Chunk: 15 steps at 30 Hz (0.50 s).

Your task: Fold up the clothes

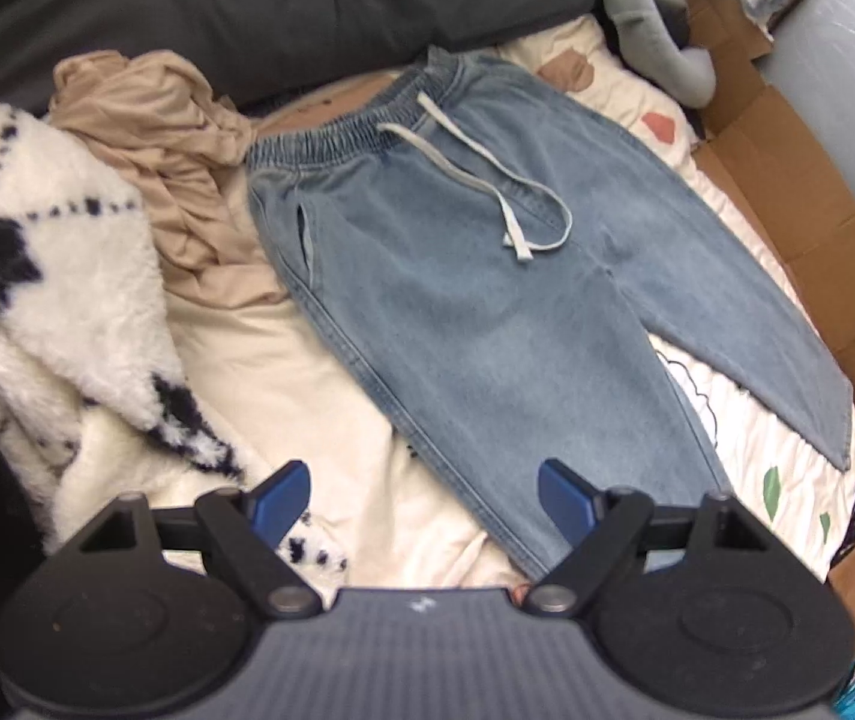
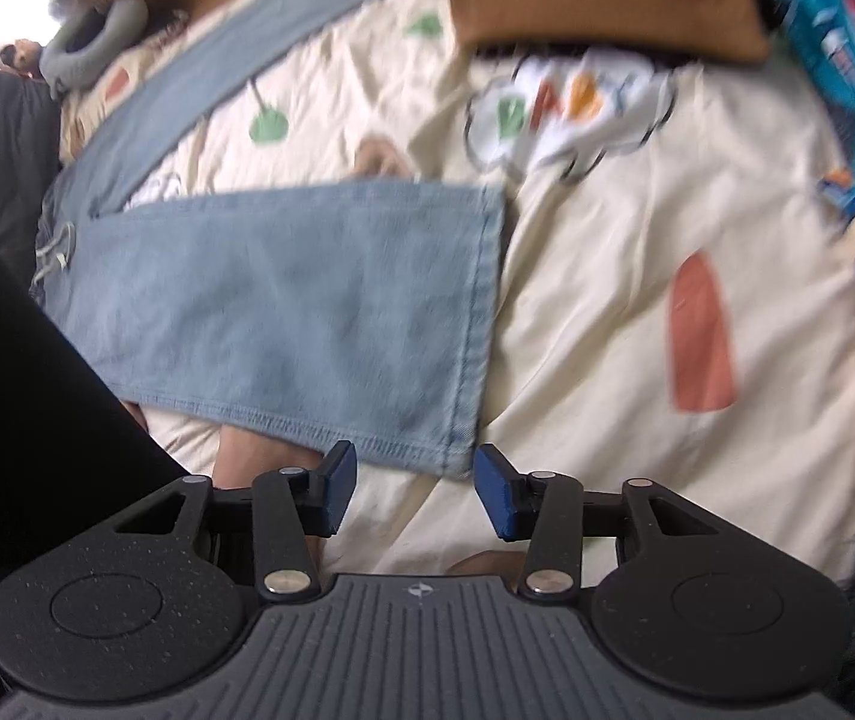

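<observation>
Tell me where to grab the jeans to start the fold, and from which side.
Grip the hem corner of the near leg of the jeans, coming in low from the cuff end with the right gripper. Its open jaws already straddle that flat, free corner. The left gripper hovers open.

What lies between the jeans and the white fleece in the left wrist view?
Between the jeans and the white fleece lie a crumpled beige garment higher up and bare cream quilt nearer the camera, seen in the left wrist view.

I see faded matt denim trousers [image 1: 487, 300], fluffy white fleece [image 1: 67, 276] at nine o'clock, thin beige cloth [image 1: 181, 150], matt cotton bedsheet [image 2: 595, 300], brown cardboard [image 1: 799, 204] at three, matt black plastic left claw [image 1: 424, 504].
</observation>
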Motion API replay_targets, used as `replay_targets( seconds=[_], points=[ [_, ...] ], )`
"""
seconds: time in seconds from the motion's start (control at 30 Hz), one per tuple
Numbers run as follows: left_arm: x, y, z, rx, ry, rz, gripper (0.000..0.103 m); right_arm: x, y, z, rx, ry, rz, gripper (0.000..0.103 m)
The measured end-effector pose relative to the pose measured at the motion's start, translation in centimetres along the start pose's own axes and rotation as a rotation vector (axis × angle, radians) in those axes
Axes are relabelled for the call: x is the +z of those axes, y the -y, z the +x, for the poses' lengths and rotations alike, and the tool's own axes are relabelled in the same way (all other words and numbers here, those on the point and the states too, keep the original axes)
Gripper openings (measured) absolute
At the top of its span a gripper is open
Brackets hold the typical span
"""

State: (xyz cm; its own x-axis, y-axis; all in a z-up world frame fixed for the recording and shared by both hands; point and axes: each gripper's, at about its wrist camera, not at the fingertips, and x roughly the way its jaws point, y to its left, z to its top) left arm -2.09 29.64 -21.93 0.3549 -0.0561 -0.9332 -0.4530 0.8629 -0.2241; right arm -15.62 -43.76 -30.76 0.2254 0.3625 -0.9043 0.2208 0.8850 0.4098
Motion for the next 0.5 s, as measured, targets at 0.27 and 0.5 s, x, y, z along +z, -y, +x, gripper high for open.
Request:
replay_targets(
  seconds=[0.27, 0.5],
  points=[
    [1.2, 0.5, 3.1, 0.007, -0.066, 0.006, 0.085, 0.7, 1.9, 5.5, -0.005, -0.077, 0.147, 0.049],
    [1.6, 2.0, 6.0, -0.012, -0.122, 0.034, 0.085, 1.4, 3.6, 10.3, -0.009, -0.145, 0.275, 0.049]
  ],
)
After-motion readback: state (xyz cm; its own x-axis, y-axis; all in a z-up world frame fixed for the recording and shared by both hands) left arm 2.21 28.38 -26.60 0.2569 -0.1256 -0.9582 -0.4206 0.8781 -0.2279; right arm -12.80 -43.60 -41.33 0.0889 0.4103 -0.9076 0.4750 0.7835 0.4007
